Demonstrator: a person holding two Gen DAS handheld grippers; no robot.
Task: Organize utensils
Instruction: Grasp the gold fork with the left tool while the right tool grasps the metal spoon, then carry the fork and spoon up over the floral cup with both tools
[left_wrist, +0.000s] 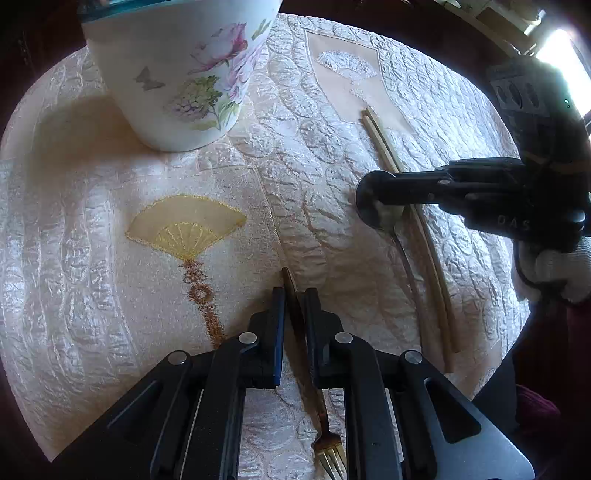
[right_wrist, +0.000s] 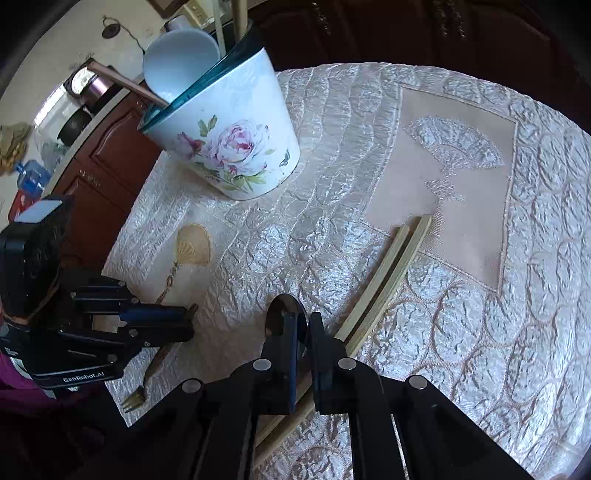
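A white floral pot (left_wrist: 173, 70) with a teal rim stands at the back of the table; it also shows in the right wrist view (right_wrist: 236, 147), with a white ladle (right_wrist: 177, 62) and sticks inside. My left gripper (left_wrist: 294, 295) is shut on the handle of a brass fork (left_wrist: 327, 448) lying on the cloth; in the right wrist view the fork's tines (right_wrist: 135, 400) stick out behind it. My right gripper (right_wrist: 303, 325) is shut on a dark metal spoon (right_wrist: 286, 314); its bowl (left_wrist: 369, 206) and thin handle show in the left wrist view. A pair of bamboo chopsticks (right_wrist: 384, 280) lies beside the spoon.
The round table carries a cream quilted cloth (left_wrist: 314, 155) with an embroidered yellow fan (left_wrist: 184, 229) and a beige fan panel (right_wrist: 461, 192). A brown wooden cabinet (right_wrist: 107, 162) stands beyond the table's far left edge.
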